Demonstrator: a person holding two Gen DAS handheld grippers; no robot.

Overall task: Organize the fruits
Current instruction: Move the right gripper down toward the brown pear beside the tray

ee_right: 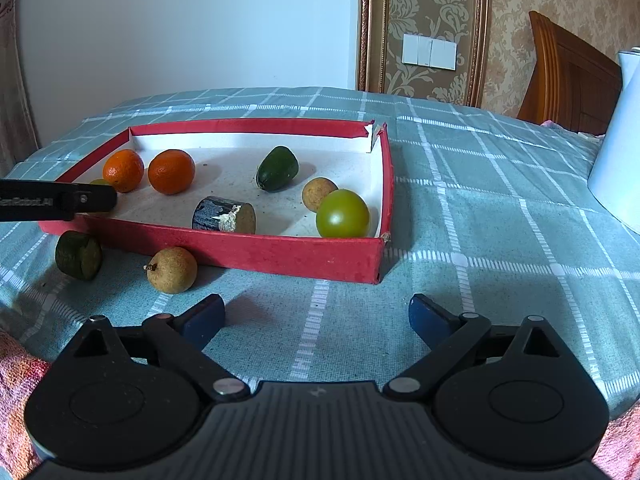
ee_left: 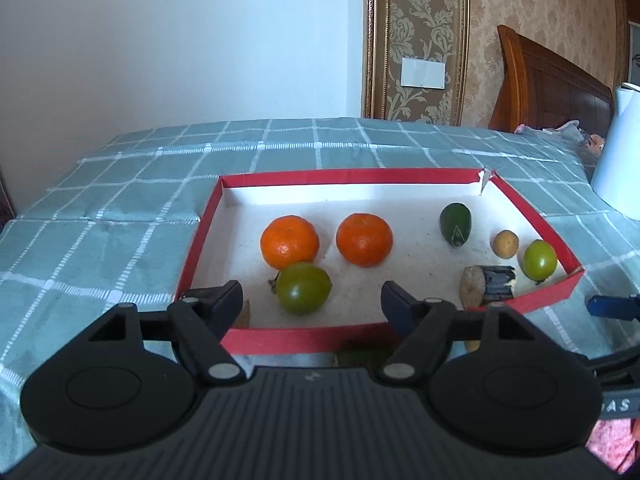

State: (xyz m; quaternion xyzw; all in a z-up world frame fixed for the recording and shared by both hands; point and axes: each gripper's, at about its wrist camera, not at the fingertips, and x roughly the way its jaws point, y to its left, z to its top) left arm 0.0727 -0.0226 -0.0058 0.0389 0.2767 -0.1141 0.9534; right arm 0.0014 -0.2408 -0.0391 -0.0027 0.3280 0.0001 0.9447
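A red box (ee_left: 304,338) with a white floor holds two oranges (ee_left: 289,242) (ee_left: 364,239), a dark green fruit (ee_left: 455,224), a tan longan (ee_left: 505,243), a small green tomato (ee_left: 540,260) and a dark cane piece (ee_left: 486,286). My left gripper (ee_left: 312,300) is open over the box's near wall. A larger green tomato (ee_left: 304,288) rests on the floor between its fingertips, untouched. My right gripper (ee_right: 318,312) is open and empty over the cloth in front of the box (ee_right: 280,254). Outside the box lie a longan (ee_right: 171,269) and a dark green cut piece (ee_right: 78,255).
A white jug (ee_right: 616,152) stands at the right on the teal checked tablecloth (ee_right: 480,240). A wooden headboard (ee_right: 568,80) rises behind it. Pink fabric (ee_right: 20,400) lies at the near left edge. The cloth drops off at the table's far left.
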